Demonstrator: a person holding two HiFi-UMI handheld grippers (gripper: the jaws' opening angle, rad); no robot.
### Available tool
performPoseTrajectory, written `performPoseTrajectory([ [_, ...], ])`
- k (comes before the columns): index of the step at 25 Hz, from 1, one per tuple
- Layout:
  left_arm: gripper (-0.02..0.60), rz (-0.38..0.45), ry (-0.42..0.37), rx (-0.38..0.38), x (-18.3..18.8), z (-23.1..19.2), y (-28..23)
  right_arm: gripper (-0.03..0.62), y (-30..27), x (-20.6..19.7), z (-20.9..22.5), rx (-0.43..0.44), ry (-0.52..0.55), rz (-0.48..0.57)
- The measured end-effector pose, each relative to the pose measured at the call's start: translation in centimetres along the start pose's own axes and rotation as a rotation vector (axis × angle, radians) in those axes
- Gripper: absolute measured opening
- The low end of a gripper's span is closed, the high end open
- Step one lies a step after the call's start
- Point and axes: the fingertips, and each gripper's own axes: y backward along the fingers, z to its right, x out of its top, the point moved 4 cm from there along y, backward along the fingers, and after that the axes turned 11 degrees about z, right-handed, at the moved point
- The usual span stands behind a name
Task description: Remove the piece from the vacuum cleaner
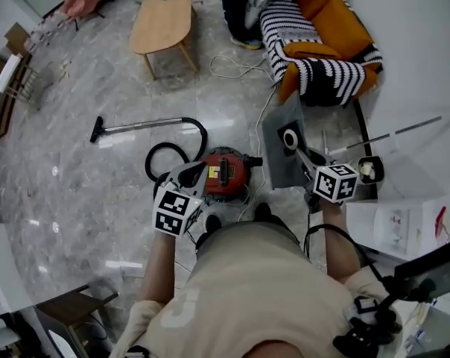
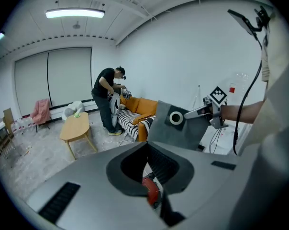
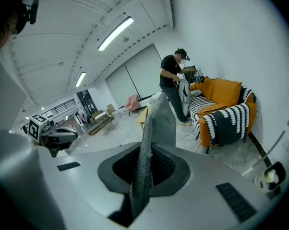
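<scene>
my right gripper is clenched on the grey fabric dust bag with its white ring collar, holding it up beside the round red vacuum cleaner, clear of the body. my left gripper hovers over the cleaner, jaws slightly parted, empty.

"How is the vacuum cleaner looking?"

"Its red body is shining like glossy plastic, and the tube lying just beyond it is gleaming like polished metal."

"And the dust bag beside it?"

"It is showing as grey cloth, matt and felt-like, with a smooth white ring set in it."

"The floor under the vacuum cleaner?"

"It is reflecting the lights, like polished stone. Farther beyond the vacuum cleaner, the table is showing pale, matt wood."
</scene>
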Motion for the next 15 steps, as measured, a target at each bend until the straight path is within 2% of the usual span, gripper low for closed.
performPoseTrajectory([
  [2,-0.006,0.003,-0.028,-0.013,0.2,-0.5,0.3,0.025,-0.4,-0.2,-0.9,-0.010,0.020,-0.015],
  [8,-0.006,0.054,-0.001,-0.052,-1.3,-4.6,5.8,0.025,-1.6,-0.7,-8.4,-0.030,0.101,0.005],
  [13,-0.006,0.066,0.031,-0.098,-3.0,-6.4,9.1,0.025,-1.5,-1.9,-12.2,-0.066,0.093,0.042],
  [15,-0.006,0.055,0.004,-0.086,-3.6,-7.0,10.2,0.025,-1.6,-2.5,-13.3,-0.082,0.089,0.044],
])
